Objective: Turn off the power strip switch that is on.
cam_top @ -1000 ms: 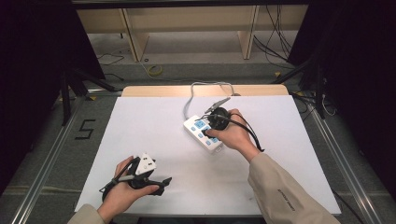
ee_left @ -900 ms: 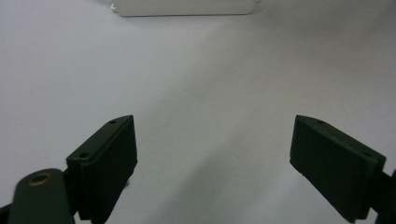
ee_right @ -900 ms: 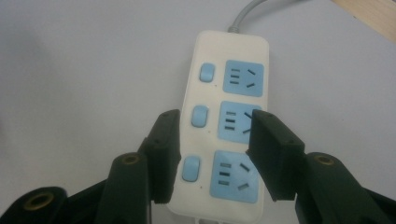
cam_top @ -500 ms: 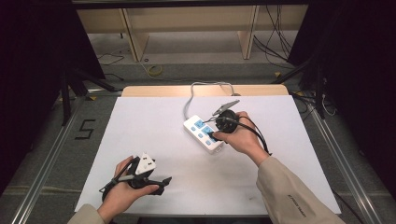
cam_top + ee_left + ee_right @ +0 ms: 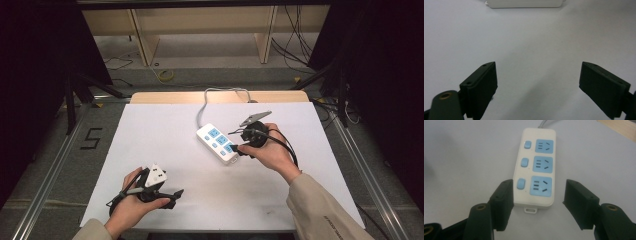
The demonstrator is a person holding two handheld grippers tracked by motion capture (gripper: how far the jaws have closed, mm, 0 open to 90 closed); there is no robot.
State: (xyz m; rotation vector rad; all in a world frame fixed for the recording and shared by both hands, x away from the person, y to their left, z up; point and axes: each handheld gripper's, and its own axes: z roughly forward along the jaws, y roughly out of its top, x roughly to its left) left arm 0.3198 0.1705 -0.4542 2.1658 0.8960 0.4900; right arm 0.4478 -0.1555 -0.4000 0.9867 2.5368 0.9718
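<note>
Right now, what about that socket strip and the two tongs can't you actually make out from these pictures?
- Power strip: its cord runs off the table's far edge in the high view; where it ends is hidden.
- Its switches: on or off is too small to tell.
- Left tongs: that view cuts the strip at its top edge.
- Right tongs: whether the left pad touches the strip is unclear.

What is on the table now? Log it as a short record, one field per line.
surface: white table
item: power strip, lying flat, three blue sockets, three switches
cord: grey cable runs off the far edge
right gripper: jaws have just been opening; they flank the strip's near end, a gap showing on one side
left gripper: open, nothing between the jaws, near the table's front edge
</note>
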